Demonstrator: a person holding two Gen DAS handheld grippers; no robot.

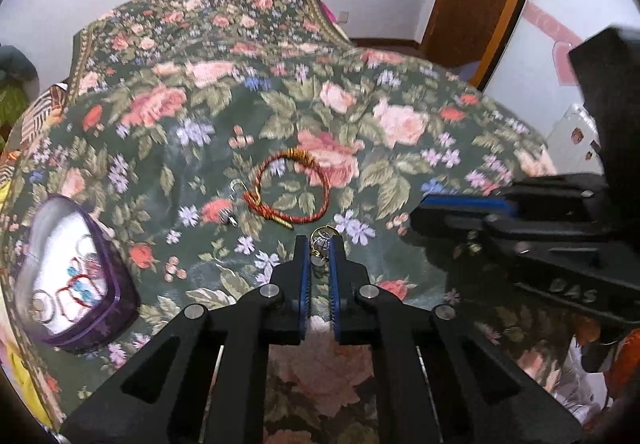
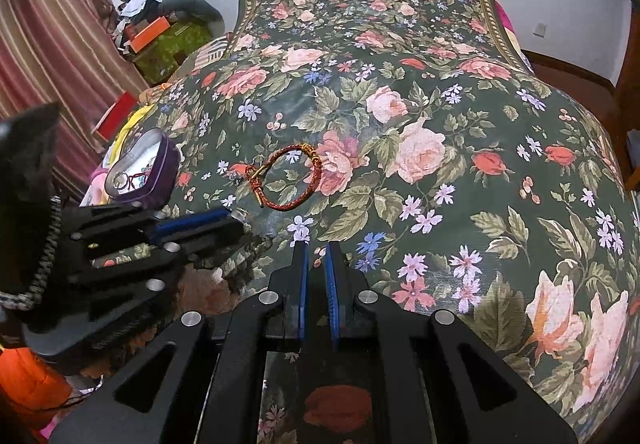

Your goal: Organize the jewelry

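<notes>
A dark green bedspread printed with pink roses (image 2: 400, 148) covers the bed, and near its left edge sits a purple heart-shaped tin with a white lining (image 1: 120, 294) that holds a red cord piece and some rings. A red braided cord bracelet with gold wrapping (image 1: 290, 186) lies flat on the cloth well right of the tin, a small silver earring (image 1: 231, 218) just beside its left end. The left gripper (image 1: 320, 248) pinches a small gold-and-silver ring (image 1: 321, 240) between its blue pads, while the right gripper (image 2: 316, 254) hovers with jaws narrowly parted around nothing.
</notes>
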